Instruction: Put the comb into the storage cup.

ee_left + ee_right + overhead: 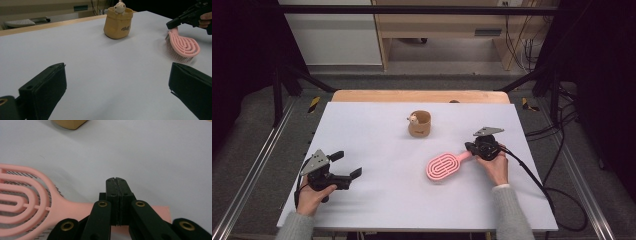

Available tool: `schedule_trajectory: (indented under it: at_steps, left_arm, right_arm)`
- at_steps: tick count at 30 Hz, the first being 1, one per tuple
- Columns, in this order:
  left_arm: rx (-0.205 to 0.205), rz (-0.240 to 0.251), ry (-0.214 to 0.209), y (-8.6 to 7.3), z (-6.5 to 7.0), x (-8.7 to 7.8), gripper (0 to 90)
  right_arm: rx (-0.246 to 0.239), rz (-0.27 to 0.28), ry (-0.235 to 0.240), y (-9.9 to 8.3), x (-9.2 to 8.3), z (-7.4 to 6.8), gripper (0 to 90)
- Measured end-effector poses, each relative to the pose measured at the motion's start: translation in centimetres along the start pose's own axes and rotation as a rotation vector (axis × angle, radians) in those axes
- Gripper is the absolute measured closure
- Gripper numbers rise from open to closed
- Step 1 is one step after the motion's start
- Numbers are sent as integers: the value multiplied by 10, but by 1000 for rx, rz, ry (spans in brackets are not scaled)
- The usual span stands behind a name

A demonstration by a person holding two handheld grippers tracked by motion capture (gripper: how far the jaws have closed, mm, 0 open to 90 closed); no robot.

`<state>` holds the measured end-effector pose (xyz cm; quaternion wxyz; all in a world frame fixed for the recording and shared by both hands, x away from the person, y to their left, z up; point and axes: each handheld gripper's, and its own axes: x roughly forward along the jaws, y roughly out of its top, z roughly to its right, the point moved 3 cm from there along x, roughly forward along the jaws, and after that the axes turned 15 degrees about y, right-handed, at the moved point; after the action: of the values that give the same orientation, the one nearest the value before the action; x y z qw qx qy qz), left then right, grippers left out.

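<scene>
right gripper jaws pressed together above the pink brush handle, gripping nothing; left gripper wide; pushing down could skid the brush

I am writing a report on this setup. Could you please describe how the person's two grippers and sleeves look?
Both are black handheld tools. The left gripper has two blocky black jaws with flat pads and a grey three-cornered plate on top. The right gripper has black jaw links with brass-coloured rivets, the same grey plate, and a black cable trailing off the table. The person wears grey knitted sleeves.
</scene>
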<state>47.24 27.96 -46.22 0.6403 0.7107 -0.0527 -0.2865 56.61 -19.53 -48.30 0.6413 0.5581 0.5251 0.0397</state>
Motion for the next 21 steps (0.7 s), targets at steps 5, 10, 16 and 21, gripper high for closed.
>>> schedule_trajectory:
  at_steps: [5, 10, 16, 21]
  left_arm:
    - [1, -1, 0, 0, 0, 0, 13]
    - [1, 0, 1, 0, 0, 0, 13]
    - [1, 0, 1, 0, 0, 0, 13]
    - [2, 1, 2, 0, 0, 0, 14]
  right_arm:
    - [-2, -8, 4, -2, -4, -2, 897]
    - [-2, -11, 8, -5, -10, -5, 898]
    - [-6, -22, 7, -10, -15, -7, 898]
    - [-8, -35, 6, -12, -16, -9, 897]
